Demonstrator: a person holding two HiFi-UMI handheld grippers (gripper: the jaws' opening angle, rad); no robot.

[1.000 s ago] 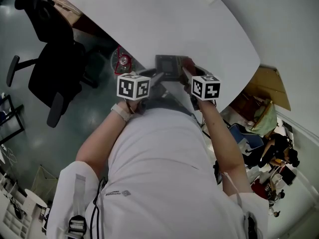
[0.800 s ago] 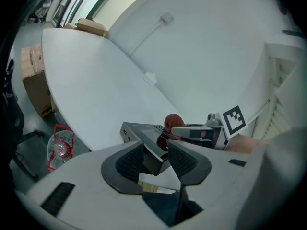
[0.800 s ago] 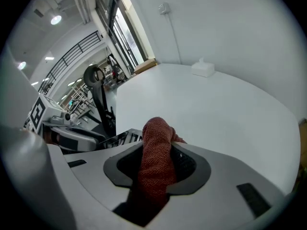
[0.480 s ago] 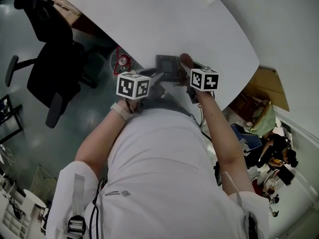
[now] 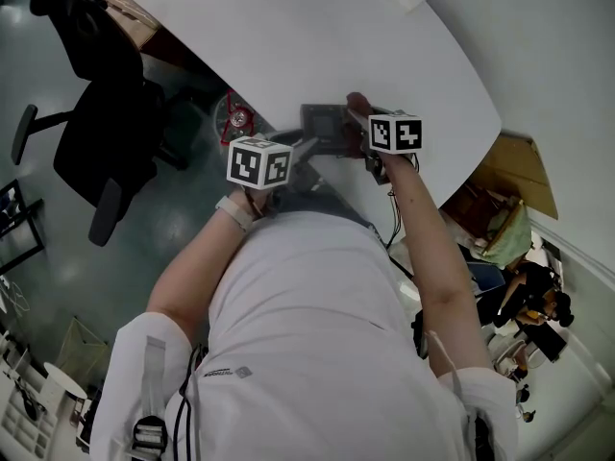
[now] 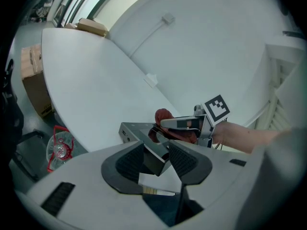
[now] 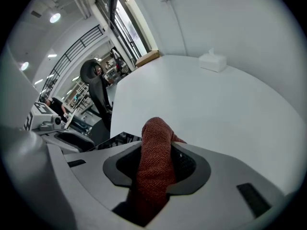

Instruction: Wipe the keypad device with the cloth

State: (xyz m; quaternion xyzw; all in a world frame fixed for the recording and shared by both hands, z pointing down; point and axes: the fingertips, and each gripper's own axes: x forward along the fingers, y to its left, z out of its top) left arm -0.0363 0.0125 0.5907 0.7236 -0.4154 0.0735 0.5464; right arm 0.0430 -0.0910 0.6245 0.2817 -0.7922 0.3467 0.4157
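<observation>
Clamping the red cloth point(image 7: 154, 147) tight in my right fingers point(image 7: 191, 166), I hold it over the keypad device's point(image 5: 322, 123) far side. My left fingers point(image 6: 128, 164) have just been opening wide and straddle the device's near corner on the counter point(image 5: 336, 36).

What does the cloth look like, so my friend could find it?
Find the big white table; a dark keypad device sits near its edge by the person. Right by it, the right hand-held gripper pinches the cloth: a dark red, nubbly roll, the only red thing above the table.
</observation>
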